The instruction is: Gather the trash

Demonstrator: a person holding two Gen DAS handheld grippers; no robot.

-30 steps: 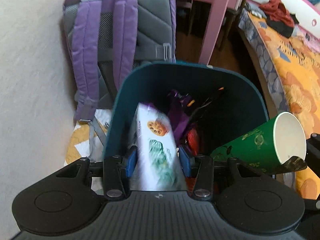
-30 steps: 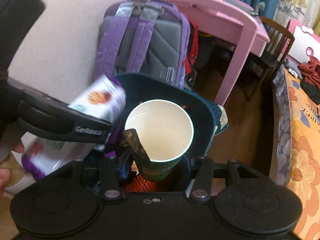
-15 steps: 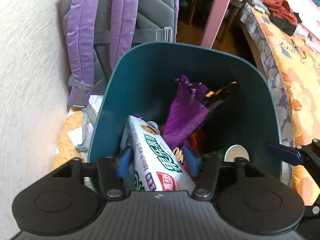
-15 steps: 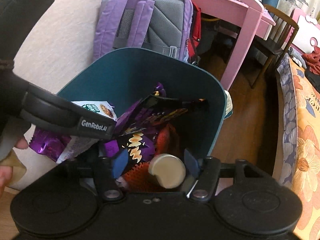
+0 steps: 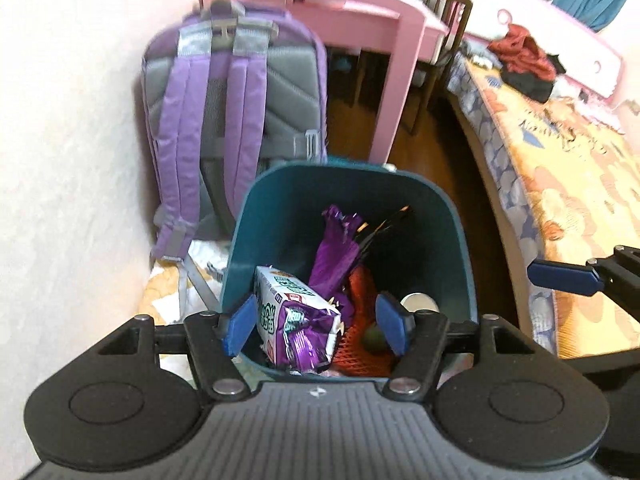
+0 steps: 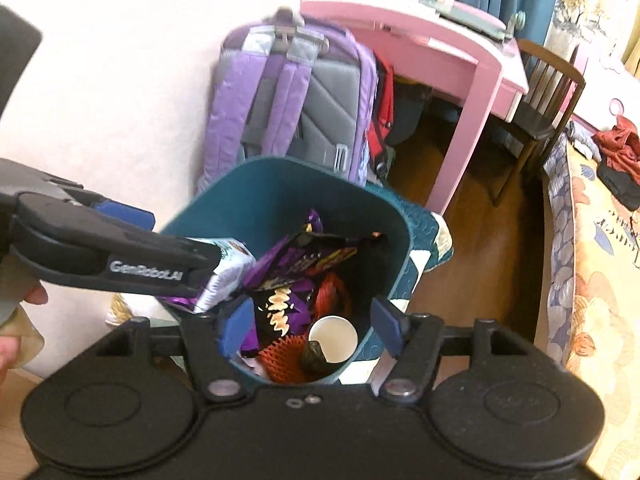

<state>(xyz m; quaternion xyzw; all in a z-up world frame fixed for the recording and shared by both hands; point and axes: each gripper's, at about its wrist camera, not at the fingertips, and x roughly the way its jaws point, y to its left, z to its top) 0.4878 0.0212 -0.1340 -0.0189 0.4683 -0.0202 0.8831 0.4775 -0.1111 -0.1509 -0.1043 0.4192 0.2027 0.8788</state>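
Note:
A teal trash bin (image 5: 280, 196) (image 6: 260, 188) stands on the floor below both grippers. It holds a white and purple snack packet (image 5: 294, 320) (image 6: 224, 276), purple and black wrappers (image 5: 336, 248) (image 6: 304, 256), an orange net (image 5: 360, 344) (image 6: 286, 360) and a paper cup (image 5: 418, 302) (image 6: 333, 338). My left gripper (image 5: 318, 326) is open above the bin's near rim, the snack packet lying loose between its pads. My right gripper (image 6: 308, 330) is open and empty above the bin. The left gripper's body (image 6: 120, 264) shows in the right wrist view.
A purple and grey backpack (image 5: 232, 120) (image 6: 288, 108) leans on the wall behind the bin. A pink desk (image 5: 352, 12) (image 6: 432, 52) and a dark wooden chair (image 6: 548, 92) stand beyond. A bed with an orange flowered cover (image 5: 568, 168) runs along the right.
The right gripper opened and dropped the green paper cup into the bin. The left gripper opened and let go of the snack packet. Both grippers have since risen away from the bin.

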